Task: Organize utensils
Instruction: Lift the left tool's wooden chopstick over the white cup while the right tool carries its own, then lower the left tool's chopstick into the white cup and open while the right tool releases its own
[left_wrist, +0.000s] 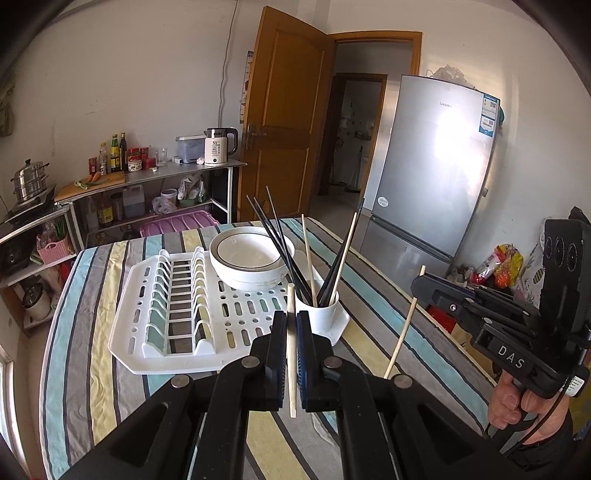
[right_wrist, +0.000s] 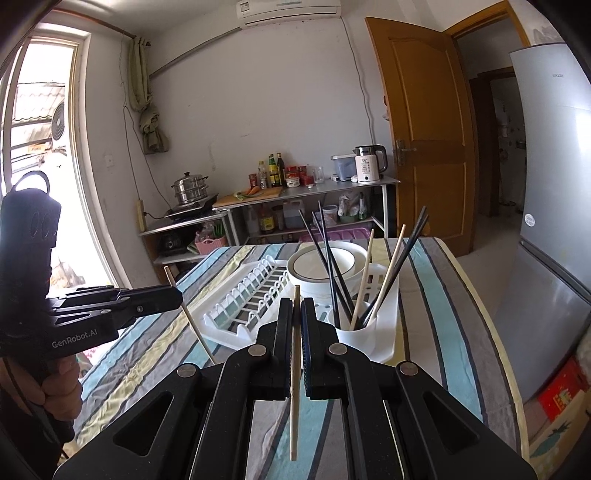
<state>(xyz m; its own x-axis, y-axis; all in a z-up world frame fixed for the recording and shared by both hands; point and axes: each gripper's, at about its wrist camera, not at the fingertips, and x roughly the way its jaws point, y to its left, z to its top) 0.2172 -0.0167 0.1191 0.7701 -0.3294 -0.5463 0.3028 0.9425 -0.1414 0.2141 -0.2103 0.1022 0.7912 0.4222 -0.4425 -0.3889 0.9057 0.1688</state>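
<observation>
Striped tablecloth (left_wrist: 92, 369) was seen under a white drying rack (left_wrist: 147, 317); bowls (left_wrist: 251, 258) and a chopstick cup (left_wrist: 321, 314) were set on it. One pale chopstick (left_wrist: 291, 350) was pinched by the left gripper (left_wrist: 291, 317), another chopstick (right_wrist: 295, 350) by the right gripper (right_wrist: 295, 306), both short of the cup.

"DAS" on right hand-held gripper (left_wrist: 421, 286), "GenRobot.AI" on left hand-held gripper (right_wrist: 177, 295)
</observation>
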